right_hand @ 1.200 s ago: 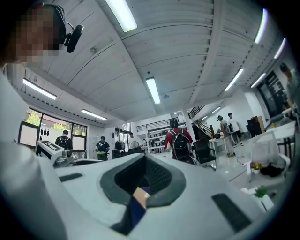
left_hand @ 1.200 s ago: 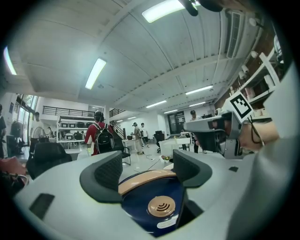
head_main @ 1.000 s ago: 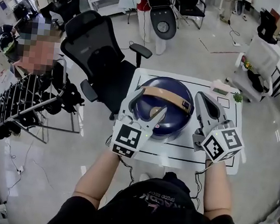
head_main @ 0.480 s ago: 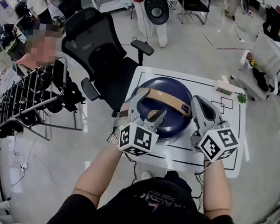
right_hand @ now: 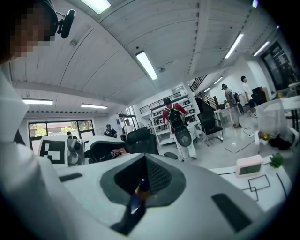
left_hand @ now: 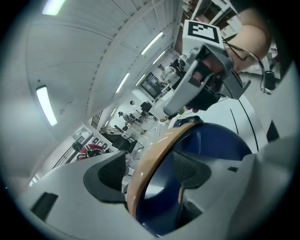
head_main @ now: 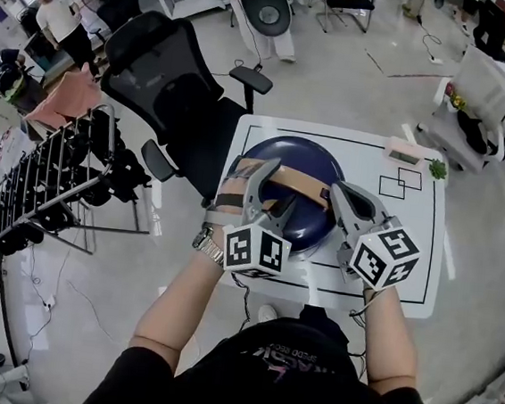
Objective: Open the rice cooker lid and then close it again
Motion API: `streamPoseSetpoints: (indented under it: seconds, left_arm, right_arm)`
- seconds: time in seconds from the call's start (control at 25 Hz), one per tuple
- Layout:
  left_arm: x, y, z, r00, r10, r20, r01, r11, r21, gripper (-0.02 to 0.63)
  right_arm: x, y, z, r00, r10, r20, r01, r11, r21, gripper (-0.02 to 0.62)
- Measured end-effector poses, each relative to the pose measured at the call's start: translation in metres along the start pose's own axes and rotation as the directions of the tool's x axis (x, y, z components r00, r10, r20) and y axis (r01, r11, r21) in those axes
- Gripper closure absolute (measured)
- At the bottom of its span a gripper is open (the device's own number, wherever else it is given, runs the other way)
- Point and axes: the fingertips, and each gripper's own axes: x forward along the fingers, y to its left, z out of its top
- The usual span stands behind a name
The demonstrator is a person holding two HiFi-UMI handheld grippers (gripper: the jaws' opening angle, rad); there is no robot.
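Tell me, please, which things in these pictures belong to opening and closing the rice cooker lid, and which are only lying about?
For the job: rice cooker; its tan handle; left gripper, jaws just closing a little, open with the handle between them; right gripper, shut, beside the cooker.
Lying about: small pink device; little green plant; black office chair; rack.

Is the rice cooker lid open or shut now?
Shut. In the head view the blue domed lid sits down over the cooker, no inside showing, with the tan handle across it.

Steep overhead, close-ups at rice cooker [head_main: 302, 157]
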Motion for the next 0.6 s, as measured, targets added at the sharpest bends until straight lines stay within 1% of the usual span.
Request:
streamPoseSetpoints:
  seconds: [0.16,0.24,0.32,0.44,0.6]
  left_arm:
    - [0.005,-0.006,0.003,1.000,-0.013,-0.009,0.013,0.998,0.061,0.321]
    - [0.007,-0.009,0.004,1.000,-0.019,-0.013,0.020,0.995,0.097,0.345]
    - [0.008,-0.011,0.004,1.000,-0.022,-0.018,0.024,0.990,0.136,0.354]
    - [0.010,-0.013,0.005,0.999,-0.026,-0.029,0.032,0.979,0.203,0.367]
    - [0.013,-0.016,0.007,0.999,-0.034,-0.038,0.043,0.955,0.294,0.376]
  right_arm:
    - [0.002,-0.002,-0.006,1.000,0.008,-0.019,-0.008,1.000,0.008,0.594]
    - [0.004,-0.002,-0.009,0.999,0.015,-0.030,-0.014,1.000,0.008,0.594]
    - [0.006,-0.002,-0.013,0.999,0.019,-0.041,-0.019,1.000,0.010,0.594]
    - [0.008,-0.001,-0.015,0.999,0.024,-0.044,-0.023,1.000,0.015,0.594]
    - [0.008,-0.002,-0.015,0.998,0.034,-0.044,-0.032,0.999,0.030,0.594]
